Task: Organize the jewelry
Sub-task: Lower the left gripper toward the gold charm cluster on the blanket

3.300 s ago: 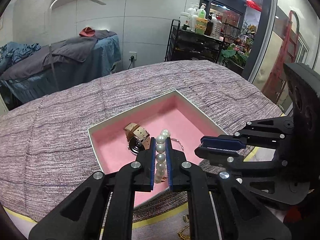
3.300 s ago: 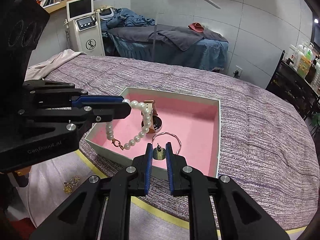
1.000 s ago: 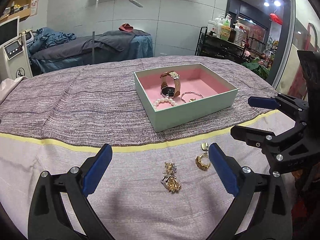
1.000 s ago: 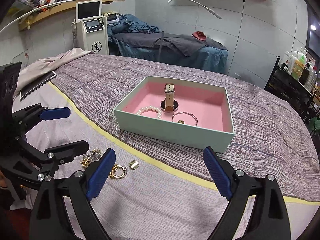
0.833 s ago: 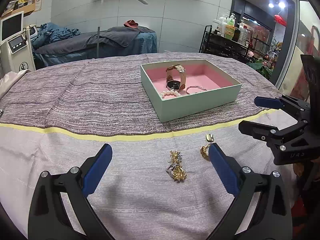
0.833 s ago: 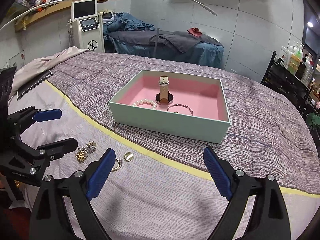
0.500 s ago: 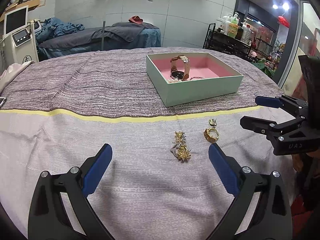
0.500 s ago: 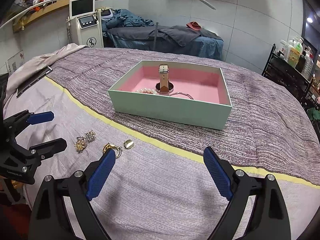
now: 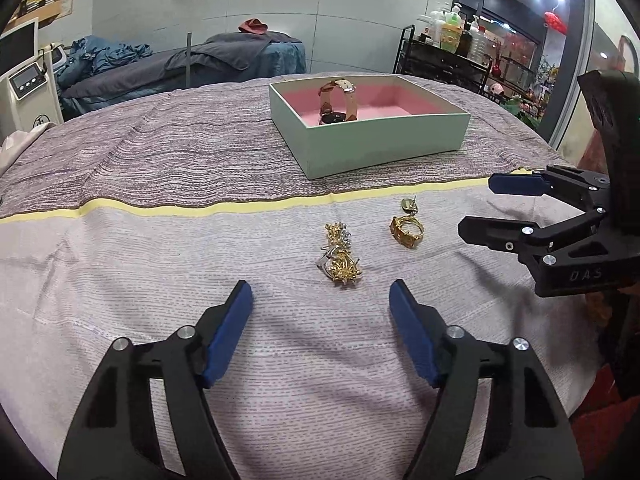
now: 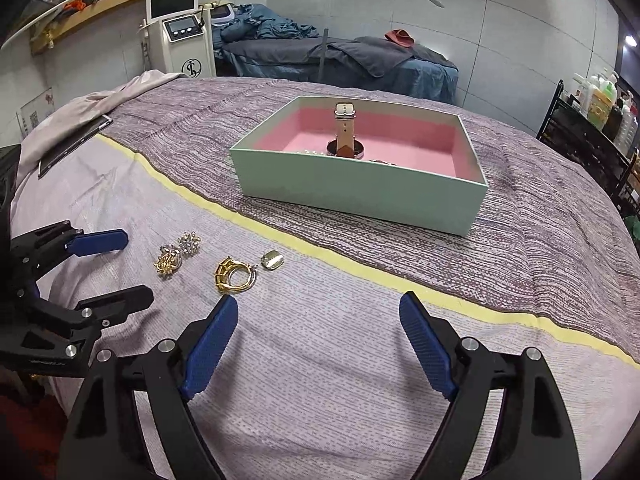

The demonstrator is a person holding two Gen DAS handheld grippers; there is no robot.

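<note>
A mint green box with pink lining (image 9: 384, 144) (image 10: 352, 192) stands on the bed and holds a tan-strap watch (image 9: 334, 100) (image 10: 346, 136); pearls barely show over its wall. On the pale cloth in front lie a gold and silver cluster (image 9: 339, 254) (image 10: 176, 255), a gold ring (image 9: 407, 231) (image 10: 234, 275) and a small gold piece (image 9: 408, 204) (image 10: 273, 259). My left gripper (image 9: 320, 308) is open and empty just short of the cluster. My right gripper (image 10: 318, 320) is open and empty, just right of the ring.
A yellow stripe (image 10: 320, 250) crosses the bedcover between jewelry and box. A tablet (image 10: 74, 140) lies at the bed's far left. A treatment bed (image 10: 340, 60), a white machine (image 10: 180, 36) and a shelf of bottles (image 9: 456, 52) stand behind.
Both grippers let go of the pearl bracelet and the pendant bangle in the box, opened, and drew back and down to the loose gold jewelry on the pale cloth.
</note>
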